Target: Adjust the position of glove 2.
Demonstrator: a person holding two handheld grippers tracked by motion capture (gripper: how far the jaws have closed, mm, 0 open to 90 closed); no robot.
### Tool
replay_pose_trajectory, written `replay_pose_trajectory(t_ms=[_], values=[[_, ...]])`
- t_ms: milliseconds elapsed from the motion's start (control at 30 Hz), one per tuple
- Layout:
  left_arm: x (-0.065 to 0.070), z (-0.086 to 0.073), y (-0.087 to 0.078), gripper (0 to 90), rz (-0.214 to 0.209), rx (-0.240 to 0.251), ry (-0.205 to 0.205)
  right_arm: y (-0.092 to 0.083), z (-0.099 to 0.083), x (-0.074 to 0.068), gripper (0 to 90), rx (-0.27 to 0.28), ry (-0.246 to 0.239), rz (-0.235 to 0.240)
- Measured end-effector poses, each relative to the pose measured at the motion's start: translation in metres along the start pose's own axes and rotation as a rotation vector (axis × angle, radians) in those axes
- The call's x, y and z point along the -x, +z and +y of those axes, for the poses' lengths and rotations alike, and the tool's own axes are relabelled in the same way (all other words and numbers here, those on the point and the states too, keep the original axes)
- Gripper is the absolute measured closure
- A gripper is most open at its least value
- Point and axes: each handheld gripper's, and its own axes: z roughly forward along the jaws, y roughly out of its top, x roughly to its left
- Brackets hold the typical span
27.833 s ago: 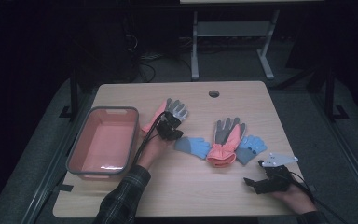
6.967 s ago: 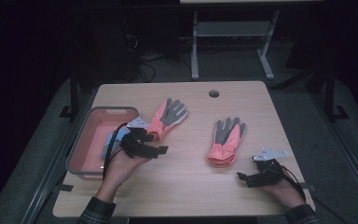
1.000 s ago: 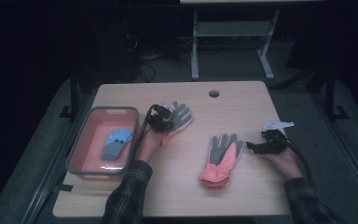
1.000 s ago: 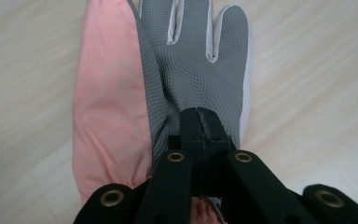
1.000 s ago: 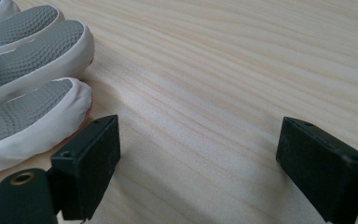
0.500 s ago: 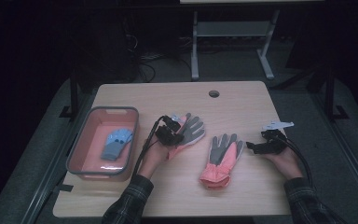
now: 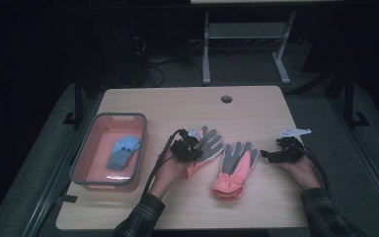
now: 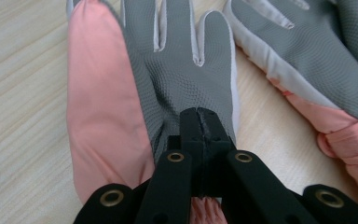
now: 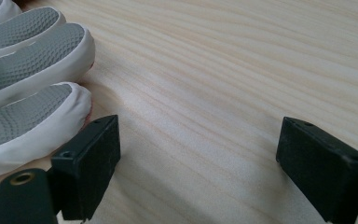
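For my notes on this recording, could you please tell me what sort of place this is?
Probably a lab or workshop set up for recording: a bare wooden table with a cable hole, tangled cables on a dark floor, and a metal stand behind.

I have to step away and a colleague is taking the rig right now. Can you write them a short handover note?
Left gripper: shut on the left glove, pinching its grey palm.
Right gripper: open on bare table, beside the right glove's fingertips.
Done: blue gloves lie in the pink bin.
Left: both pink-and-grey gloves lie side by side outside the bin; they probably go there next.
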Motion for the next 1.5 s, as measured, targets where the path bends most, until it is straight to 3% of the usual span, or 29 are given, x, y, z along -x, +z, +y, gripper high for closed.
replay_pose_trajectory(t_ms=[167,333,367,400,467,500,600,800,1100,1267,1467,1500], values=[[-0.008,0.002,-0.017,89.7,0.008,0.045,-0.021,0.0,0.0,0.0,13.3,0.0,0.001,0.0],[-0.02,-0.002,-0.033,89.7,0.05,0.078,-0.055,0.0,0.0,0.0,13.3,0.0,0.0,0.001],[-0.024,-0.005,-0.037,89.7,0.076,0.08,-0.068,0.0,0.0,0.0,13.4,-0.001,0.0,0.001],[-0.024,-0.005,-0.037,89.7,0.076,0.08,-0.068,0.0,0.0,0.0,13.4,-0.001,0.0,0.001],[-0.032,-0.011,-0.039,89.7,0.127,0.066,-0.092,0.0,0.0,0.0,13.4,-0.001,0.0,0.001],[-0.032,-0.011,-0.039,89.7,0.127,0.066,-0.092,0.0,0.0,0.0,13.4,-0.001,0.0,0.001],[-0.038,-0.019,-0.03,89.7,0.15,0.009,-0.12,0.0,0.0,0.0,13.4,-0.001,0.0,0.001],[-0.036,-0.026,-0.027,89.7,0.11,0.003,-0.137,0.0,0.0,0.0,13.4,-0.001,0.0,0.001],[-0.018,-0.037,-0.033,89.6,0.021,-0.005,-0.1,0.0,0.0,0.0,13.4,-0.002,0.0,0.003],[-0.01,-0.041,-0.032,89.1,0.005,-0.015,-0.075,0.0,0.0,-0.001,13.3,-0.002,0.0,0.006],[-0.02,-0.038,-0.039,73.6,0.014,0.041,-0.117,-0.001,0.001,-0.002,16.4,-0.006,-0.002,0.003],[-0.021,-0.037,-0.04,65.5,0.016,0.051,-0.118,-0.004,0.001,-0.004,21.0,-0.014,0.005,0.017]])
